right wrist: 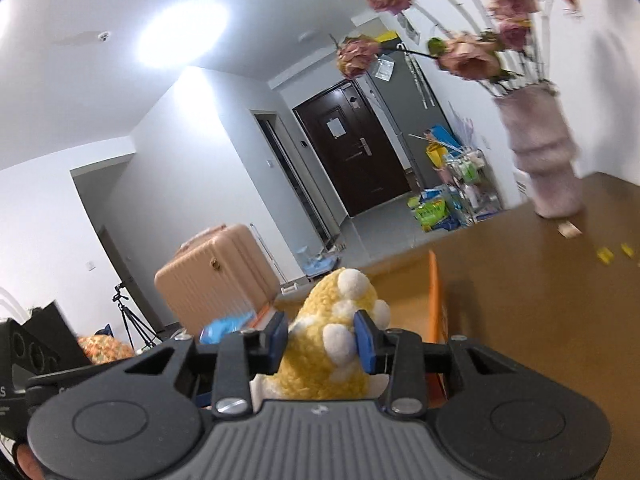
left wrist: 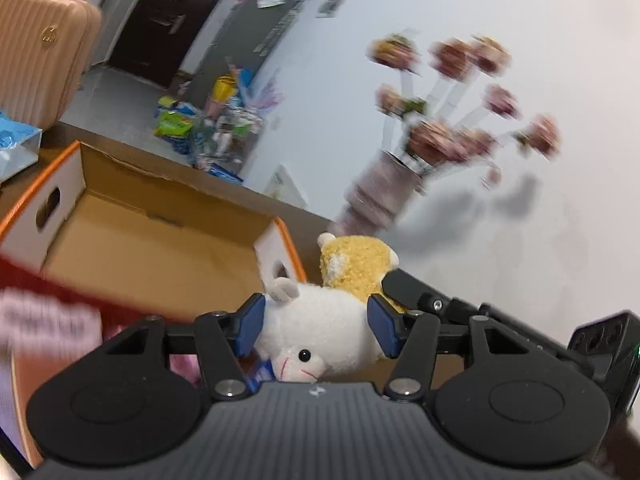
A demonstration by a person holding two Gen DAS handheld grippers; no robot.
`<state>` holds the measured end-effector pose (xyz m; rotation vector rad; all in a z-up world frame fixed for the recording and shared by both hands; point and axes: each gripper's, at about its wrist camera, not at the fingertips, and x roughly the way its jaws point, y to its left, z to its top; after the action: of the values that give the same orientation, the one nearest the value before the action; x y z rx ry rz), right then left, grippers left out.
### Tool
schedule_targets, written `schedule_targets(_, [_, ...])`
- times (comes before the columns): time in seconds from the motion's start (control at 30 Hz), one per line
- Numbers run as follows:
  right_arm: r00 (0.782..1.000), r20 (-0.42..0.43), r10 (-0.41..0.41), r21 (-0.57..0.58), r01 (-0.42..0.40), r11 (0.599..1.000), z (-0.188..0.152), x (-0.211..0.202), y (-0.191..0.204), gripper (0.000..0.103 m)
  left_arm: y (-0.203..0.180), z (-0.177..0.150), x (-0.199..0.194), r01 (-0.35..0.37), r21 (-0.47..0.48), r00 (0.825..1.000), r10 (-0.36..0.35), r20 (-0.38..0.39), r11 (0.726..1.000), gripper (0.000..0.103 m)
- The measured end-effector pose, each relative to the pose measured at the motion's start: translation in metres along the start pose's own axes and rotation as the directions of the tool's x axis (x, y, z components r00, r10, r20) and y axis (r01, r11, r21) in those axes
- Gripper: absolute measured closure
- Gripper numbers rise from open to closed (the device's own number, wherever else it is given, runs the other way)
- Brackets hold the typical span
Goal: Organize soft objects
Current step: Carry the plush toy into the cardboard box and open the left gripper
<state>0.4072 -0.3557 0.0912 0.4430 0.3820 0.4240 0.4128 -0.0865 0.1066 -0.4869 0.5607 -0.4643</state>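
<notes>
Left tongs [left wrist: 316, 330] clamp the white plush [left wrist: 320, 332], right tongs [right wrist: 322, 340] the yellow plush [right wrist: 324, 344], beside the box rim [left wrist: 290, 246].

My left gripper [left wrist: 316, 326] held the white plush [left wrist: 316, 332] between its pads, just before the cardboard box [left wrist: 160, 216]. The yellow plush [left wrist: 356, 264] sat behind it, right of the box, clamped in my right gripper [right wrist: 320, 340]. The vase [left wrist: 380, 196] stood farther back by the wall, the suitcase [left wrist: 40, 52] beyond the box's left end.
</notes>
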Motion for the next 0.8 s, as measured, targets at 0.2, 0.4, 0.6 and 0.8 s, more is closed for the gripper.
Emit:
schedule_targets(0.2, [0.989, -0.103, -0.101, 0.04, 0.106, 0.994, 0.008, 0.096, -0.03, 0.068, 0.057, 0.032, 0.086, -0.061, -0.084, 0.993, 0.052, -0.104, 0.995, 0.053])
schedule_targets(0.4, [0.955, -0.154, -0.255, -0.077, 0.246, 0.966, -0.019, 0.125, -0.033, 0.073, 0.077, 0.012, 0.118, -0.075, -0.057, 0.977, 0.062, -0.202, 0.996, 0.054])
schedule_targets(0.6, [0.952, -0.104, -0.287, -0.16, 0.269, 0.95, -0.015, 0.113, -0.008, 0.062, 0.061, 0.015, 0.099, -0.057, 0.02, 0.983, 0.059, -0.174, 0.998, 0.053])
schedule_targets(0.8, [0.97, -0.038, -0.24, -0.207, 0.228, 0.951, 0.016, 0.063, 0.021, 0.044, 0.034, 0.034, 0.026, -0.074, 0.183, 0.993, 0.089, -0.078, 0.98, 0.045])
